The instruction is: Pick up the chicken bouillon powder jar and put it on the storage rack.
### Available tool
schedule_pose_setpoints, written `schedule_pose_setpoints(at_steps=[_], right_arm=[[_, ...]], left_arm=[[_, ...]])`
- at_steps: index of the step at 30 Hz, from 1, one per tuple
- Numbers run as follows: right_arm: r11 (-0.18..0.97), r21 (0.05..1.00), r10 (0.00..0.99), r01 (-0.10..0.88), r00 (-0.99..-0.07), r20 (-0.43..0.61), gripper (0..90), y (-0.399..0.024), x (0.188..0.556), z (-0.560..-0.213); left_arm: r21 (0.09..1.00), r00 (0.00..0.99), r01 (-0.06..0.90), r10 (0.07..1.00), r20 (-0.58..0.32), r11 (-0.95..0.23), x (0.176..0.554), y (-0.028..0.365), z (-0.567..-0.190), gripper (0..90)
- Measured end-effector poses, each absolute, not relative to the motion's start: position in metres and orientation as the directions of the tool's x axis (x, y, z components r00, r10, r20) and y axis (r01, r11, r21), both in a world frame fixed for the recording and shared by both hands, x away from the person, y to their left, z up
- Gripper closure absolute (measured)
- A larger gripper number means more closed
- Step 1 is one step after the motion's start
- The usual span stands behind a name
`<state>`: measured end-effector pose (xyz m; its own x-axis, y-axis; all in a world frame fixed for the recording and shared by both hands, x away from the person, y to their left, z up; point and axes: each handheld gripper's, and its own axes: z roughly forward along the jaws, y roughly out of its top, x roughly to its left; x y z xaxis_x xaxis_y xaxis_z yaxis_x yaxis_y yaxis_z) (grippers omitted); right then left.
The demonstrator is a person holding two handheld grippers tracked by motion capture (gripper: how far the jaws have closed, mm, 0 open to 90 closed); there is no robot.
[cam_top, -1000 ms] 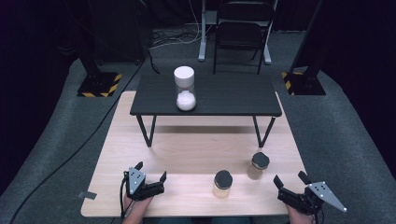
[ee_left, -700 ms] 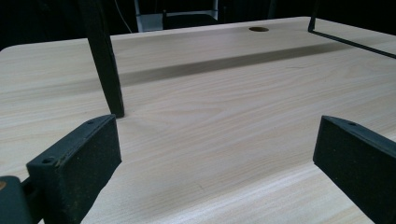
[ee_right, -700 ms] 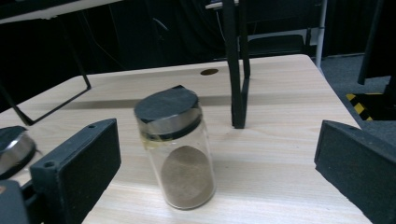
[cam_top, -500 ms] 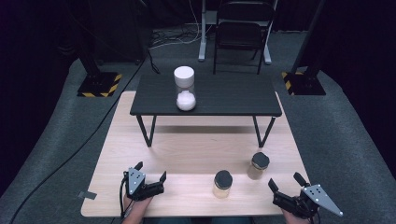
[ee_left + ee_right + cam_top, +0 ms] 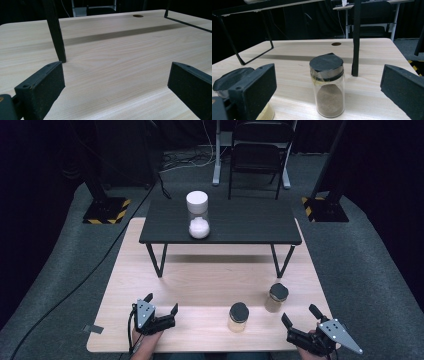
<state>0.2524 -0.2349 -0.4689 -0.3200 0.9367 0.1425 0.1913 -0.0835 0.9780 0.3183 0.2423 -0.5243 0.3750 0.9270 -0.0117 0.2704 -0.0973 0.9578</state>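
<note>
While both tools rest near the front edge of the pale wooden desk (image 5: 200, 280), the right tool (image 5: 301, 316) stands with jaws wide apart and empty. At its 12 o'clock, apart from it, stands the black-lidded glass jar of brown powder (image 5: 327, 85); a second black-lidded jar of pale powder (image 5: 238, 317) stands at its 9 o'clock. The left tool (image 5: 161, 304) likewise gapes open over bare wood.

Landmark: light wooden table (image 5: 200, 280).
On its far half: small black-topped metal-legged table (image 5: 260, 222), bearing a tall white-lidded clear jar (image 5: 197, 215).
Near right edge: brown-powder black-lidded glass jar (image 5: 276, 298).
Left of that, nearer: pale-powder black-lidded glass jar (image 5: 238, 317).
</note>
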Motion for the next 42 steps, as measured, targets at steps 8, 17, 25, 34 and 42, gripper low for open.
schedule_pose_setpoints(at_steps=[8, 17, 25, 34, 42], right_arm=[[-0.079, 0.980, 0.927, 0.185, -0.348, 0.140, 0.0, -0.229, 0.251, -0.468], [-0.076, 0.981, 0.911, 0.178, -0.387, 0.141, 0.0, -0.222, 0.250, -0.468], [-0.050, 0.983, 0.903, 0.177, -0.413, 0.120, 0.0, -0.212, 0.249, -0.468], [-0.021, 0.984, 0.893, 0.178, -0.439, 0.099, 0.0, -0.199, 0.249, -0.469], [-0.009, 0.983, 0.886, 0.184, -0.454, 0.093, 0.0, -0.191, 0.250, -0.471]], left_arm=[[0.957, 0.379, 0.273, 0.925, -0.015, -0.096, 0.319, 0.243, -0.524, 0.5], [0.957, 0.380, 0.274, 0.925, -0.016, -0.096, 0.319, 0.243, -0.524, 0.5], [0.957, 0.382, 0.273, 0.924, -0.017, -0.096, 0.319, 0.243, -0.524, 0.5], [0.958, 0.383, 0.270, 0.924, -0.018, -0.093, 0.318, 0.243, -0.524, 0.5], [0.959, 0.383, 0.268, 0.924, -0.017, -0.093, 0.318, 0.243, -0.524, 0.6]])
